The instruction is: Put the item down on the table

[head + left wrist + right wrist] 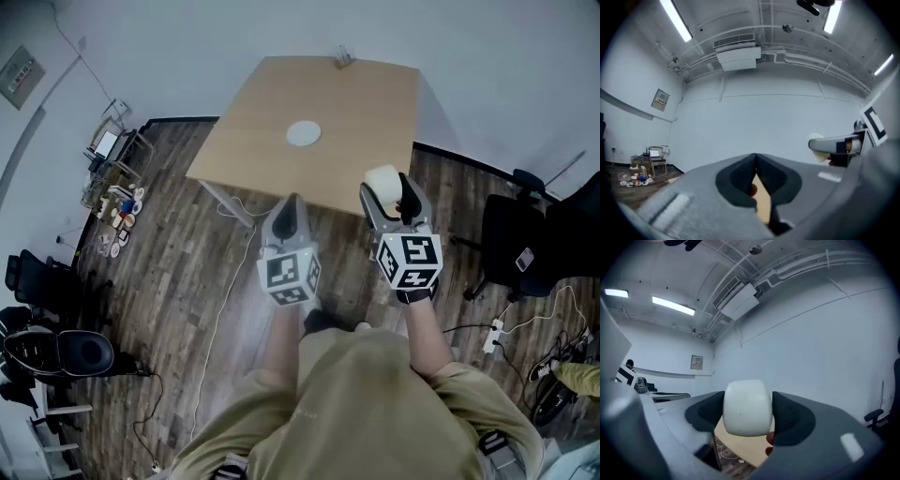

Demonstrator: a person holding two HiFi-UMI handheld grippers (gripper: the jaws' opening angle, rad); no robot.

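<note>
A white rounded cup (pixel 746 408) sits clamped between the pads of my right gripper (pixel 747 411). In the head view that cup (pixel 382 179) is held in the air just off the near right edge of the wooden table (pixel 347 131), gripped by my right gripper (pixel 388 195). My left gripper (pixel 291 217) hangs in front of the table's near edge, its jaws pressed together with nothing in them. The left gripper view shows my left gripper (pixel 755 161) shut, with the right gripper and its white cup (pixel 820 146) off to the right.
A small white round disc (pixel 303 134) lies near the table's middle, and a small metal object (pixel 343 58) stands at its far edge. A black office chair (pixel 517 244) is at the right. A low rack with clutter (pixel 114 178) stands at the left. Cables run over the wooden floor (pixel 178 281).
</note>
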